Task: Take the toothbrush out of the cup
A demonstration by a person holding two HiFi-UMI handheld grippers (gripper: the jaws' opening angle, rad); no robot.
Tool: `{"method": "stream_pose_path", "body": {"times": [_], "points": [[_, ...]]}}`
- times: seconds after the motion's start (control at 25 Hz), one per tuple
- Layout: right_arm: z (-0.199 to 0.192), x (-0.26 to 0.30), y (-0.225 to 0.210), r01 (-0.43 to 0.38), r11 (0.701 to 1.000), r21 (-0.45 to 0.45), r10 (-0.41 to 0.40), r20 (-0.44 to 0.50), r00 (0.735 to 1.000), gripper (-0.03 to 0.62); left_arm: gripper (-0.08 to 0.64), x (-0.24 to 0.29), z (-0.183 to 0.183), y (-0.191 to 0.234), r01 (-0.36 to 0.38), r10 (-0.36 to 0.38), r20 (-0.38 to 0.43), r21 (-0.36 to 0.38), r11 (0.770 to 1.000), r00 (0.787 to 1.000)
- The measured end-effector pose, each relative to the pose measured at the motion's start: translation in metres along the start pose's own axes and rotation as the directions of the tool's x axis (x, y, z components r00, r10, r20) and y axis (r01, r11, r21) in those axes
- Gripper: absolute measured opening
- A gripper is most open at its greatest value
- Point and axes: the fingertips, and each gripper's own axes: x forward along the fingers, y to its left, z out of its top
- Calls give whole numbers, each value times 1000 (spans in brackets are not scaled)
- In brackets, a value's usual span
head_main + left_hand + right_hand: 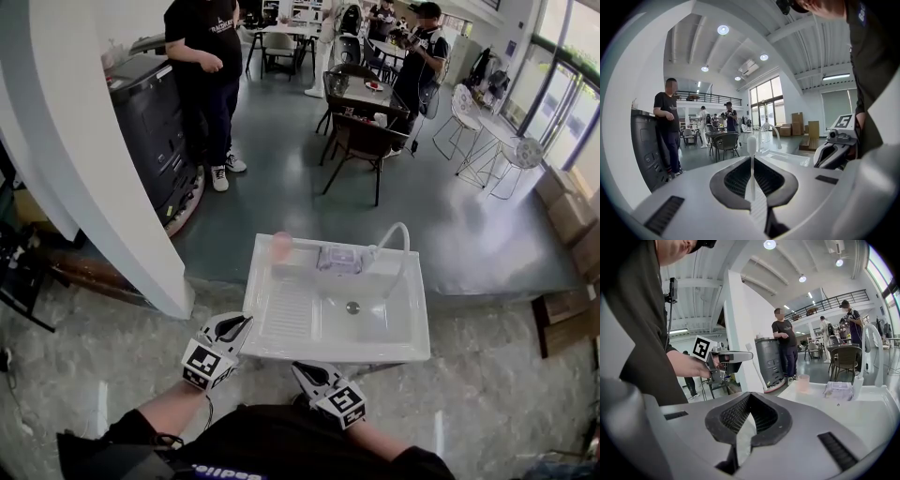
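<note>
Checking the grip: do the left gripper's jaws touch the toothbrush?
Touching. Left gripper view shows the left gripper with jaws clamped on the toothbrush handle.

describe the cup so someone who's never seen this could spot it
Start at the white sink in front of the person and look along its far ledge to the left corner. The cup stands there: small, pink and translucent, unlike the clear box beside it and the white tap further right.

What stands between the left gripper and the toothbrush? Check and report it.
Nothing visible does. The left gripper is shut on the toothbrush, whose white handle stands upright between its jaws. The pink cup sits apart on the back ledge of the sink, with the brush out of it.
</note>
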Motion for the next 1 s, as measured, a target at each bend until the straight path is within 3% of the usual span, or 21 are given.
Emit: {"method": "stream_pose_path", "body": {"times": [0.24,0.6,1.0], "points": [[1,-2,2,3,1000,2,-3,1,1000,11,25,-17,-8,-8,0,0,-19,6,1000,1000],[-1,-1,4,5,1000,4,-5,-6,1000,11,25,-34,-19,-29,13,-15,-23,-55,998,1000],[2,1,7,-3,1000,-1,3,-7,1000,11,25,-44,-25,-54,36,-38,-39,-55,998,998]]}}
